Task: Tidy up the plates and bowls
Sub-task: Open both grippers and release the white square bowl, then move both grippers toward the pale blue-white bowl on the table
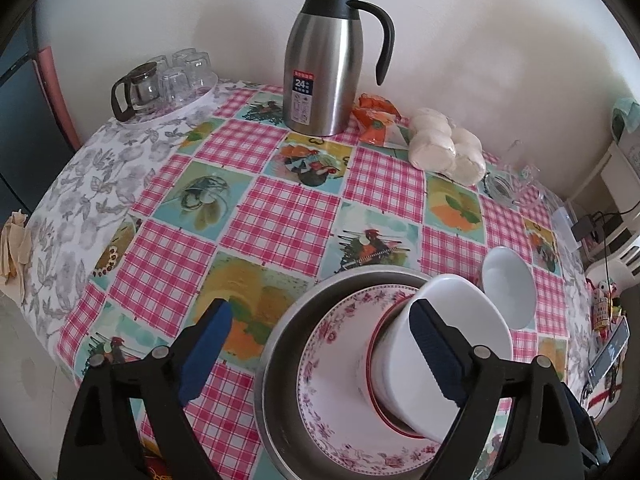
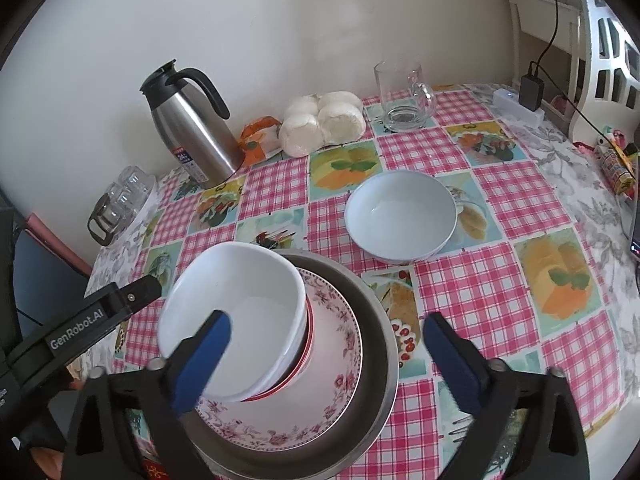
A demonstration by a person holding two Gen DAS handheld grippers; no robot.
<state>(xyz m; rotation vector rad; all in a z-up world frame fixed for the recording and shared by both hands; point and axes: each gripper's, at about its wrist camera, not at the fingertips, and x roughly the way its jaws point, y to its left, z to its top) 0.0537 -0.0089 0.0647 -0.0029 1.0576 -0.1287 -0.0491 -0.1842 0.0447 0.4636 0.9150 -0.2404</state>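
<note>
A steel basin [image 1: 288, 320] [image 2: 380, 328] holds a pink-flowered plate [image 1: 336, 356] [image 2: 340, 340], a red-rimmed bowl [image 1: 374, 360] [image 2: 308, 344] and, on top, a tilted white bowl [image 1: 460, 320] [image 2: 240, 300]. A second white bowl [image 1: 510, 288] [image 2: 400, 216] sits alone on the tablecloth to the right. My left gripper [image 1: 324, 352] is open, its right finger [image 1: 436, 348] against the white bowl's wall. My right gripper [image 2: 328, 364] is open above the stack, holding nothing.
A steel thermos jug [image 1: 324, 68] [image 2: 192, 128], a bag of buns [image 1: 444, 148] [image 2: 324, 124], a snack packet [image 1: 374, 118], a glass mug [image 2: 402, 96], and a tray of glasses with a teapot [image 1: 168, 84] [image 2: 120, 200] stand along the wall. A power strip [image 2: 520, 108] lies far right.
</note>
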